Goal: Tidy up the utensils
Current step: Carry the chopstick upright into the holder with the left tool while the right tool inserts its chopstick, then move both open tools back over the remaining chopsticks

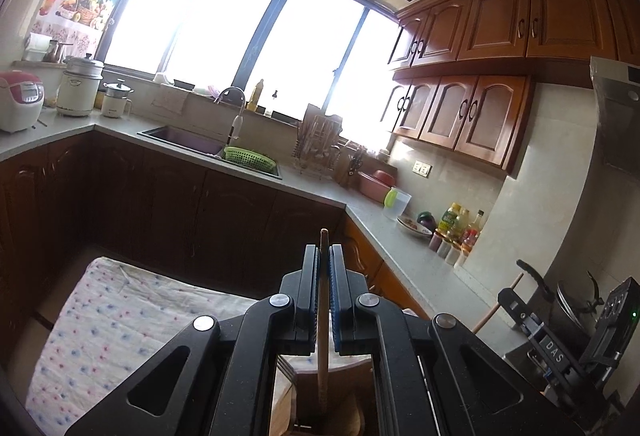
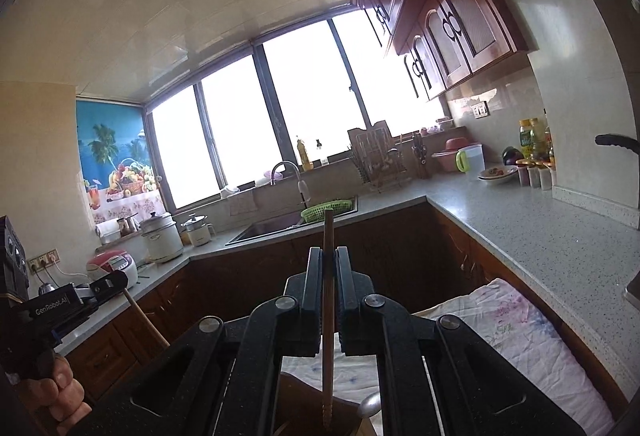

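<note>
From my left wrist, my left gripper (image 1: 324, 268) is clenched on a wooden chopstick (image 1: 323, 300) whose lower end is cut off by the frame; "DAS" reads on my right gripper (image 1: 510, 294) at the right edge. From my right wrist, that gripper clamps another wooden chopstick (image 2: 329, 276) over the floral cloth (image 2: 520, 332); "GenRobot.AI" reads on the left gripper, its stick half hidden
</note>
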{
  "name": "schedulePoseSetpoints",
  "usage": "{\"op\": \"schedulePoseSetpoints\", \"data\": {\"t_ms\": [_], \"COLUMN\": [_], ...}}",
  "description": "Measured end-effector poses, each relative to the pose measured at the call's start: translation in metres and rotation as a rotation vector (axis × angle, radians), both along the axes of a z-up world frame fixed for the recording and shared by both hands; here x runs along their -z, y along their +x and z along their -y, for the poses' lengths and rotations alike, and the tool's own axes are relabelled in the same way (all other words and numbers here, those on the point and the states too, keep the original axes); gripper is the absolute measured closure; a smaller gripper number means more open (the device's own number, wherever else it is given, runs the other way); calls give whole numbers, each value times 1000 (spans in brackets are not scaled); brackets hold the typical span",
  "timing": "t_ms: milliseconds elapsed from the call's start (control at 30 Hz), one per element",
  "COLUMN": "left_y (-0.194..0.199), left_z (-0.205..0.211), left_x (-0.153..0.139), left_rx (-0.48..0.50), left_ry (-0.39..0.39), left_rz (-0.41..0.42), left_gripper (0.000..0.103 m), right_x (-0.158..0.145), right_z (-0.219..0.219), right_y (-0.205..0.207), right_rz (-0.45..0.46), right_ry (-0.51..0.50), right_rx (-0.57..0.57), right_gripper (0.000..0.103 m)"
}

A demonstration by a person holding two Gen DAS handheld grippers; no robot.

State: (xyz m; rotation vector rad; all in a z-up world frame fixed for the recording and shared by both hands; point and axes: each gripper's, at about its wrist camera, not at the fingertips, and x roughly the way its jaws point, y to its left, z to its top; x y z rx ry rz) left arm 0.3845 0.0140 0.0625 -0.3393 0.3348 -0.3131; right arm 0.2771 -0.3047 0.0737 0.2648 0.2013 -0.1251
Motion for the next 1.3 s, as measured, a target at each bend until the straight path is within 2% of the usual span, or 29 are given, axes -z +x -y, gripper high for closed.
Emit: {"op": "schedulePoseSetpoints", "data": {"t_ms": [233,367,833,867,900,933,1000,1033,1067,1167,1200,1233,1267,1300], "left_y": [22,35,43,39,39,33,23,15,9,-10,-17,-26,-35,-44], "left_z": [24,29,21,18,17,11,3,-1,-4,-14,-17,-20,-22,-24], "left_x": [54,71,60,59,57,56,53,53,54,54,54,55,56,58], "left_rx": [11,23,13,16,21,18,2,-5,-7,-19,-27,-31,-29,-22], "left_ry": [27,30,51,48,43,37,21,14,7,-13,-12,-12,-16,-21], "left_rz": [-47,-78,-93,-95,-96,-94,-79,-71,-70,-73,-75,-75,-74,-74], "left_gripper": [100,100,99,98,89,74,59,56,55,45,38,32,29,25], "right_x": [42,57,58,58,57,56,52,48,44,33,31,29,27,27], "right_z": [-9,-7,2,3,4,4,5,5,5,5,4,4,4,4], "right_y": [3,8,10,10,9,7,0,-5,-10,-28,-33,-40,-48,-55], "right_rz": [-38,-89,-123,-126,-126,-122,-101,-84,-66,-29,-20,-11,1,13], "right_ry": [-32,-23,14,19,28,37,50,56,60,64,65,68,73,78], "right_rx": [-4,-6,1,1,-1,-5,-15,-22,-26,-27,-28,-27,-28,-28], "right_gripper": [97,97,96,92,91,89,68,61,47,33,22,16,5,0]}}
